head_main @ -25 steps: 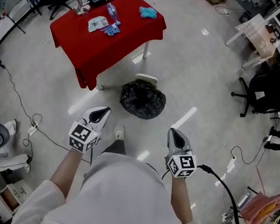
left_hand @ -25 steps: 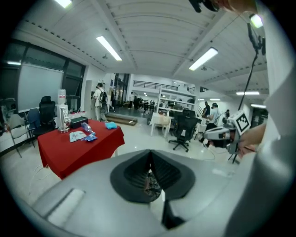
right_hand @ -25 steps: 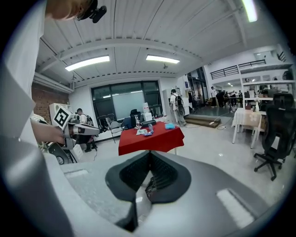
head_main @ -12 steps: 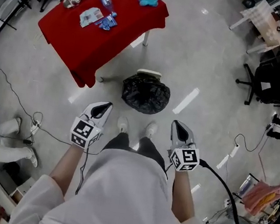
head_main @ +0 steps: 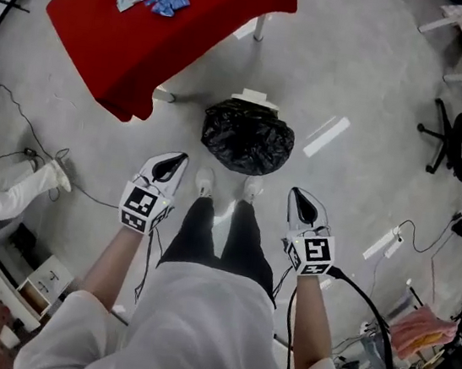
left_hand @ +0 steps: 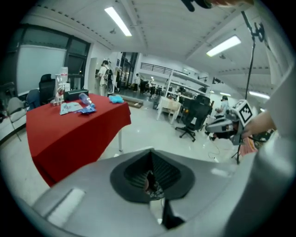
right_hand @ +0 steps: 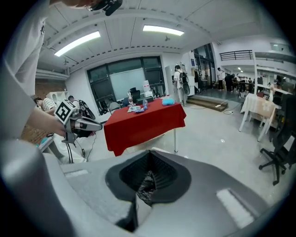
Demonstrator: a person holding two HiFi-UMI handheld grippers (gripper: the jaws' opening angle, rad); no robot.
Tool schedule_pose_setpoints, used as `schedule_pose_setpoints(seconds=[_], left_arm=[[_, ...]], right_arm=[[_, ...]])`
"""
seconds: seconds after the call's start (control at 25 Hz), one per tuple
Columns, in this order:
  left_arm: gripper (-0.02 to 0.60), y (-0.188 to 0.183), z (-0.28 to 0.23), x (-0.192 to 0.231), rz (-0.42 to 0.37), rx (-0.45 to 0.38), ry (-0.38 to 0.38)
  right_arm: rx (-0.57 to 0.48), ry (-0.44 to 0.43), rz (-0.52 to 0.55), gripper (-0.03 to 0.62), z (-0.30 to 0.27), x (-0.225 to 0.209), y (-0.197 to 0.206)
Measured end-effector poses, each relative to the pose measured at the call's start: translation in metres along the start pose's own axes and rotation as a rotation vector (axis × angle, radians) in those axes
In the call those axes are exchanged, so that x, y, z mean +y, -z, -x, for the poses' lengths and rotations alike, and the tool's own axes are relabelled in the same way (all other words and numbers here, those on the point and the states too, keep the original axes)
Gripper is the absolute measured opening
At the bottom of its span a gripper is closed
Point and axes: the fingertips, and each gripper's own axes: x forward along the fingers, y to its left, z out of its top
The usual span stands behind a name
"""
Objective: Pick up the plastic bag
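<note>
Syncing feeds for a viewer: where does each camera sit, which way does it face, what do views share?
Head view: on the person's head, facing steeply down at the plastic bag; arms and legs show.
Left gripper view: on the left hand-held gripper, facing the red table; right hand shows.
Right gripper view: on the right hand-held gripper, facing the same table; left hand shows.
Shared: all three show the table.

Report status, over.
Left tool shut, empty. Right tool shut, empty. Black plastic bag on floor ahead, untouched. Nothing in the way.
</note>
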Motion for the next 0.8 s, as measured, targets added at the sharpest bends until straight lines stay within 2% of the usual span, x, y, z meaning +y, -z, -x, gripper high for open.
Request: schedule_pose_setpoints(seconds=[0.28, 0.68, 0.8], left_arm=[[0.006, 0.062, -0.104, 0.031, 0.040, 0.064, -0.033], [0.006, 0.183, -0.215, 0.071, 0.112, 0.184, -0.074], [0.006, 0.224, -0.239, 0.083, 0.159, 0.230, -0.087]], right_arm=[[0.065, -0.030, -0.017, 0.003, -0.090, -0.058, 0.062], [0.184, -0.040, -0.048, 0.003, -0.186, -0.120, 0.178], [0.219, -0.043, -0.051, 0.003, -0.207, -0.131, 0.213]])
